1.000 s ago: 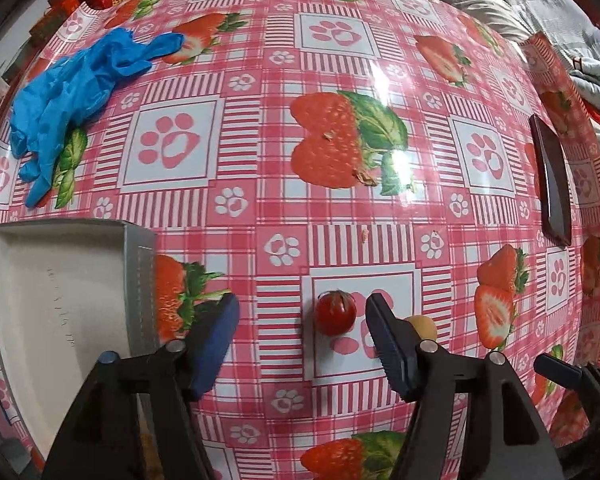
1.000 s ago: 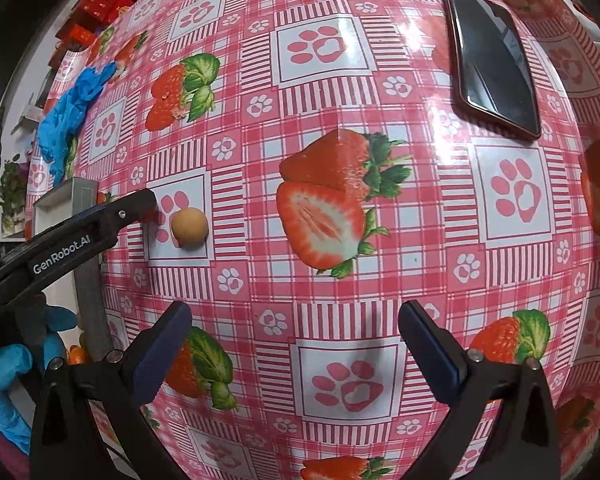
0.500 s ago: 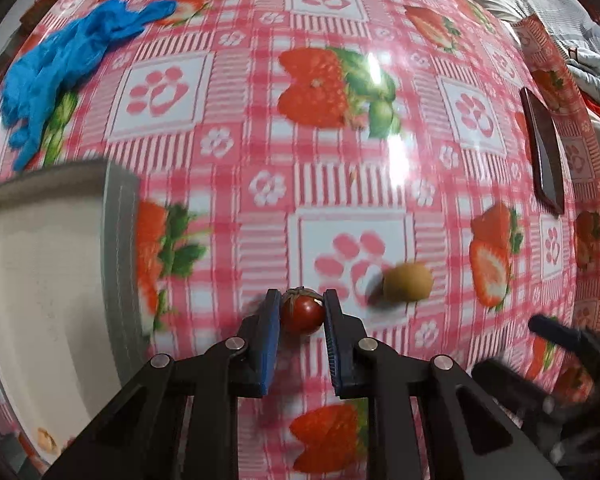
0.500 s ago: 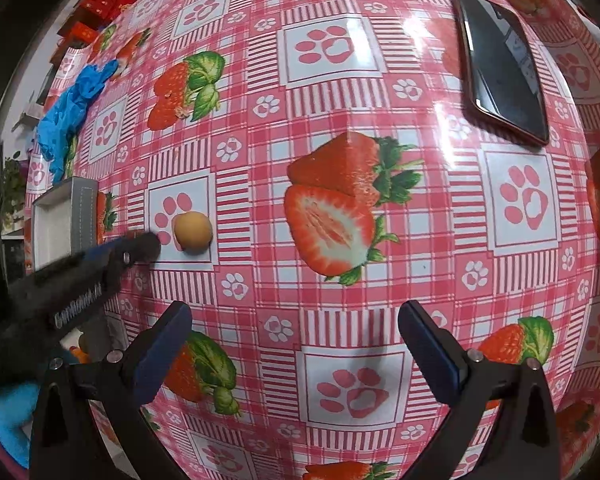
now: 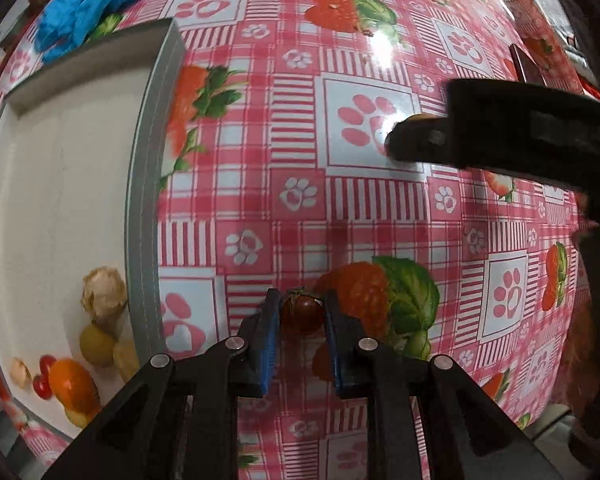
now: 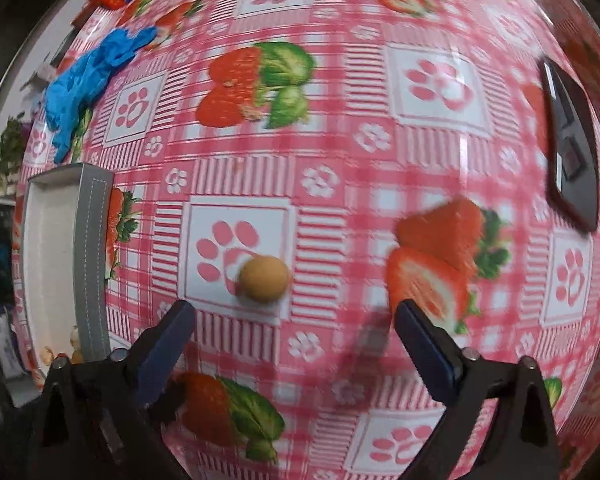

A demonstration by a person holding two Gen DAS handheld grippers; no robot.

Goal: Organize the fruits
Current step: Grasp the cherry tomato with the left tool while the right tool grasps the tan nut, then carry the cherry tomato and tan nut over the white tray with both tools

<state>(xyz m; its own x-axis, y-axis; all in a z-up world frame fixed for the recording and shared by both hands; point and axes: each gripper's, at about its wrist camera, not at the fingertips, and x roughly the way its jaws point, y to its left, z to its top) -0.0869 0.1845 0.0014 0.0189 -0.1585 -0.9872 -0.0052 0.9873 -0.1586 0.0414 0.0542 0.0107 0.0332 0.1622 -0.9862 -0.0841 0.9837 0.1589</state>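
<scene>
My left gripper [image 5: 300, 316] is shut on a small red cherry tomato [image 5: 302, 314] and holds it above the tablecloth, right of the grey-rimmed white tray [image 5: 142, 184]. Several small fruits [image 5: 100, 320] lie in the tray's near corner. My right gripper [image 6: 292, 328] is open and empty, its fingers just short of a round tan fruit [image 6: 264, 278] on a paw-print square. In the left wrist view the right gripper's finger [image 5: 500, 132] hides most of that tan fruit [image 5: 418, 117]. The tray [image 6: 94, 260] also shows at the left of the right wrist view.
Blue gloves [image 5: 88, 8] lie beyond the tray; they also show in the right wrist view [image 6: 84, 84]. A black phone [image 6: 568, 148] lies at the far right. The strawberry-print tablecloth [image 5: 300, 160] covers the table.
My left gripper closed on the cherry tomato, lifted it and drew back beside the tray. My right gripper moved left toward the tan fruit, still open.
</scene>
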